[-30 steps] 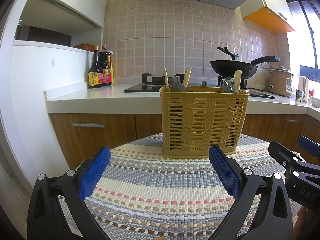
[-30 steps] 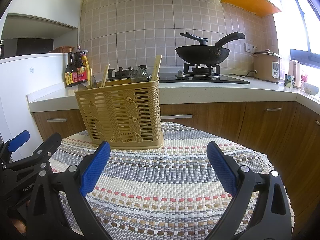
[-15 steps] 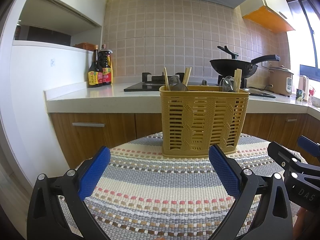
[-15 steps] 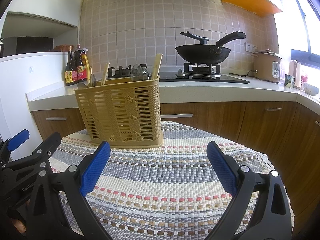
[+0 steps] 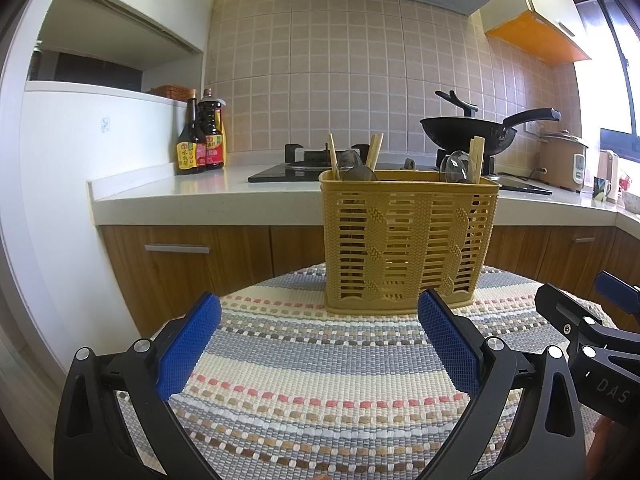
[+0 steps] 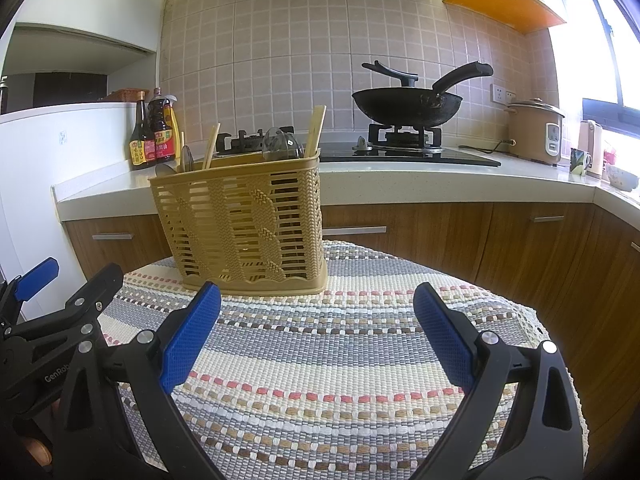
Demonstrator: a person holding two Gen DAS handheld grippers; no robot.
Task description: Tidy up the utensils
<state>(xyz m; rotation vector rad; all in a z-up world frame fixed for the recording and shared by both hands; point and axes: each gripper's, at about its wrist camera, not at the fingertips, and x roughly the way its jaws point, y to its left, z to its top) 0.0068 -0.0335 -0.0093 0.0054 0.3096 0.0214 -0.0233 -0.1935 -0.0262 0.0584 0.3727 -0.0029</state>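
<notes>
The yellow slatted utensil basket (image 5: 408, 240) stood upright on the far part of the striped woven tablecloth (image 5: 320, 380), and we saw it ahead of both grippers, touched by neither. From its left end rose wooden chopsticks (image 5: 375, 151) and the bowl of a spoon (image 5: 349, 164); at its right end we made out another spoon bowl (image 5: 454, 166) beside a flat wooden stick (image 5: 477, 159). How the inside was divided we could not tell through the slats.

Our left gripper (image 5: 319, 312) hovered low over the cloth with its blue-padded fingers (image 5: 188, 350) spread wide and nothing between them. Our right gripper (image 6: 317, 300) was held the same way, jaws wide apart and empty, and from its camera the basket sat ahead and to the left. In each view the other gripper showed at the frame's edge.

Behind the table ran a white counter (image 5: 168, 188) over wooden cabinet fronts (image 6: 440, 232). On it we saw a cluster of sauce bottles (image 5: 201, 140) at the left, a black wok (image 6: 408, 104) on a gas burner, and a beige rice cooker (image 6: 536, 130) further right near the bright window.
</notes>
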